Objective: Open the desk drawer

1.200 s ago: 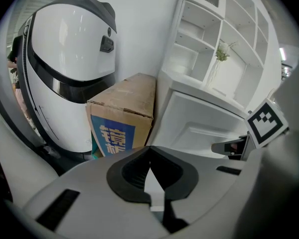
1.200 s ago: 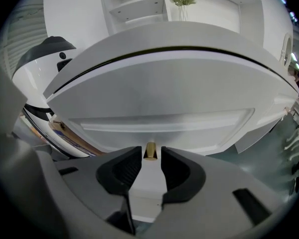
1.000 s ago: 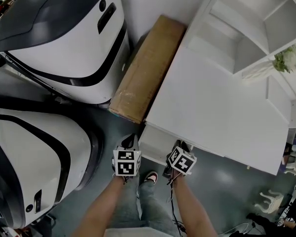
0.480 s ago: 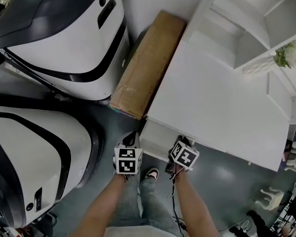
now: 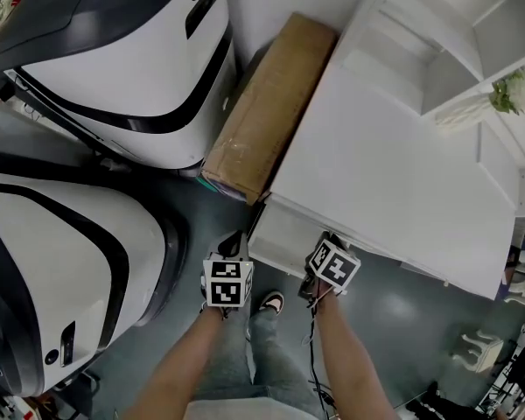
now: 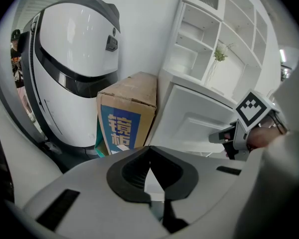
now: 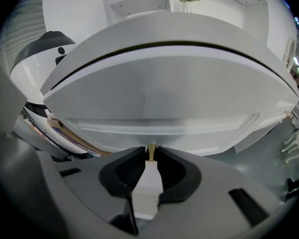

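Note:
The white desk point(image 5: 385, 182) has one drawer, whose front point(image 7: 164, 103) fills the right gripper view. A small gold knob point(image 7: 151, 152) sticks out of that front. My right gripper point(image 7: 150, 151) is at the knob and its jaws are closing, the tips pinching it from both sides. In the head view the right gripper point(image 5: 319, 245) sits against the drawer front point(image 5: 280, 234), hiding the knob. My left gripper point(image 5: 236, 245) hangs just left of the drawer's corner, shut and holding nothing. From the left gripper view the right gripper point(image 6: 224, 136) shows at the drawer front point(image 6: 199, 123).
A long cardboard box point(image 5: 267, 116) leans beside the desk's left end. Two big white-and-black machines point(image 5: 122, 51) point(image 5: 61, 269) crowd the left side. A white shelf unit point(image 5: 437, 42) with a plant in a vase point(image 5: 512, 94) stands on the desk's back. The person's shoe point(image 5: 269, 304) is below.
The left gripper has drifted slightly sideways. The right gripper stays at the drawer front, which has not visibly come out.

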`<action>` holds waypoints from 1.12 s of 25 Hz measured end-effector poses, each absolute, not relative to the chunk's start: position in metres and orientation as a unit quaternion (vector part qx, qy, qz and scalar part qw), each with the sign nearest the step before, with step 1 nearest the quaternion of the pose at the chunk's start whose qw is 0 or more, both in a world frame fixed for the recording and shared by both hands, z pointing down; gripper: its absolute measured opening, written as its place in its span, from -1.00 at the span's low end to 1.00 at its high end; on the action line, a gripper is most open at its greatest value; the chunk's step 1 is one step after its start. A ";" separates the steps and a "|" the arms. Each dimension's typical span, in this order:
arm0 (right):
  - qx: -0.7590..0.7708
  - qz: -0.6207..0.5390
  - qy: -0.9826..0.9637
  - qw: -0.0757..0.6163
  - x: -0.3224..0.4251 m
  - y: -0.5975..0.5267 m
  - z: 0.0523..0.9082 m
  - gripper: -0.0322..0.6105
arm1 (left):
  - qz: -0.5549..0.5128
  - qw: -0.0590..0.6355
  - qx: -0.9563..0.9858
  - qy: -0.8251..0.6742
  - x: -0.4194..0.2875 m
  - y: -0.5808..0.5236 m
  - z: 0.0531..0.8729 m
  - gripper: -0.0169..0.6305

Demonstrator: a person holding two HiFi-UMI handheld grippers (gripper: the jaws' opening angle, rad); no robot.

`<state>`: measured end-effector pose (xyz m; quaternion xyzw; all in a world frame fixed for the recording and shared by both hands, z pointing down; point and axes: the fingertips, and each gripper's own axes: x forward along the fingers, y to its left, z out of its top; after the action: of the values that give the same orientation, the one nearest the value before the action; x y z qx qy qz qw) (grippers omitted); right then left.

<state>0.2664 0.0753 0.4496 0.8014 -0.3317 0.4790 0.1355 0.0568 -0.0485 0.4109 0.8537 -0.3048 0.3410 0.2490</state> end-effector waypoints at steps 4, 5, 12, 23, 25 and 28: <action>0.802 0.479 -0.329 0.134 0.258 0.083 0.450 -0.65 | 0.340 0.251 0.853 -0.307 0.047 -0.042 0.412 -0.90; 0.803 0.479 -0.329 0.134 0.255 0.085 0.450 -0.65 | 0.340 0.251 0.853 -0.308 0.045 -0.040 0.412 -0.90; 0.800 0.482 -0.330 0.136 0.238 0.098 0.451 -0.65 | 0.336 0.253 0.851 -0.315 0.029 -0.030 0.412 -0.90; 0.795 0.486 -0.336 0.139 0.210 0.118 0.453 -0.65 | 0.332 0.260 0.846 -0.325 0.005 -0.007 0.415 -0.90; 0.794 0.487 -0.337 0.140 0.205 0.122 0.454 -0.65 | 0.332 0.261 0.846 -0.326 0.001 -0.002 0.415 -0.90; 0.792 0.487 -0.340 0.144 0.197 0.129 0.453 -0.65 | 0.331 0.263 0.845 -0.327 -0.005 0.005 0.414 -0.90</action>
<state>0.1971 0.1291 0.4526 0.7919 -0.3396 0.4868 0.1436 -0.0046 0.0050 0.4139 0.8451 -0.3271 0.3314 0.2625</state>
